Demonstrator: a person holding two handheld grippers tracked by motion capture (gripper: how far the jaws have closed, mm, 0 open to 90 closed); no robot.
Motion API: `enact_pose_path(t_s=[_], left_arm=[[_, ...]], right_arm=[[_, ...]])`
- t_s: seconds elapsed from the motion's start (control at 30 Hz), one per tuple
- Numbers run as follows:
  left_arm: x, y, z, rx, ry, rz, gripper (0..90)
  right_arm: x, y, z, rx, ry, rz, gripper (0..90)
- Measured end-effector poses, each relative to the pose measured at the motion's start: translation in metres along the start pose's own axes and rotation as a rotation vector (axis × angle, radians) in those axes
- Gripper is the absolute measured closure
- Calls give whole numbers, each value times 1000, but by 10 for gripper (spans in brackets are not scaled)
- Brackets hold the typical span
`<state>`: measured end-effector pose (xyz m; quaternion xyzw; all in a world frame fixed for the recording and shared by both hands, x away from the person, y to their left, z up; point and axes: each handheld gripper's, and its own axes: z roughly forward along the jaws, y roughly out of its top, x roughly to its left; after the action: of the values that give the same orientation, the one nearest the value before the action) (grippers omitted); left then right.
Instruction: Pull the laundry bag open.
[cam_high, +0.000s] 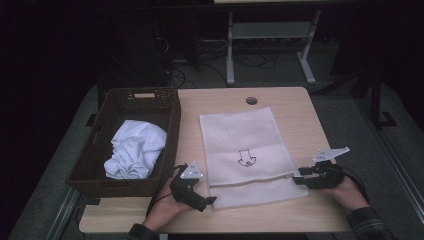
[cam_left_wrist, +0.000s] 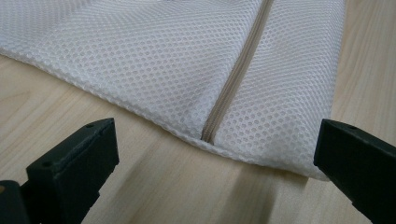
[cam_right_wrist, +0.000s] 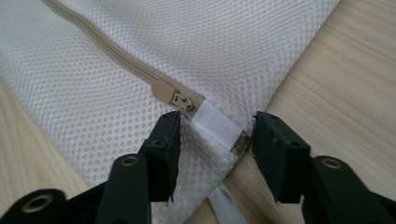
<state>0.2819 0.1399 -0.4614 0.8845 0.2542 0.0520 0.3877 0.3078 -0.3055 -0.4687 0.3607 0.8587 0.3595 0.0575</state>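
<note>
two grippers flank the mesh laundry bag (cam_high: 247, 155) at lower centre of the surface (cam_high: 295, 107): the right gripper (cam_right_wrist: 215, 133) with fingers half-closed around the zipper pull (cam_right_wrist: 180, 97), likely to unzip, the left gripper (cam_left_wrist: 215, 156) released, fingers wide by the opposite corner.

Black two-jaw grippers (cam_high: 209, 201) (cam_high: 298, 178) w/ brass screws, grey triangular top plates, black cables; plaid cuffs.

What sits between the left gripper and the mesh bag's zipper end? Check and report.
Nothing visible. The left gripper is open, and bare table lies between its fingers and the zipper end of the mesh bag.
</note>
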Motion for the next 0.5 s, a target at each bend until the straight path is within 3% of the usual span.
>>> enact_pose_path(t_s=[0.07, 0.5], left_arm=[[0, 0, 0, 0, 2, 0, 0], [0, 0, 1, 3, 3, 5, 0]], right_arm=[[3, -1, 0, -2, -25, -34, 600], [9, 1, 3, 3, -8, -47, 818]])
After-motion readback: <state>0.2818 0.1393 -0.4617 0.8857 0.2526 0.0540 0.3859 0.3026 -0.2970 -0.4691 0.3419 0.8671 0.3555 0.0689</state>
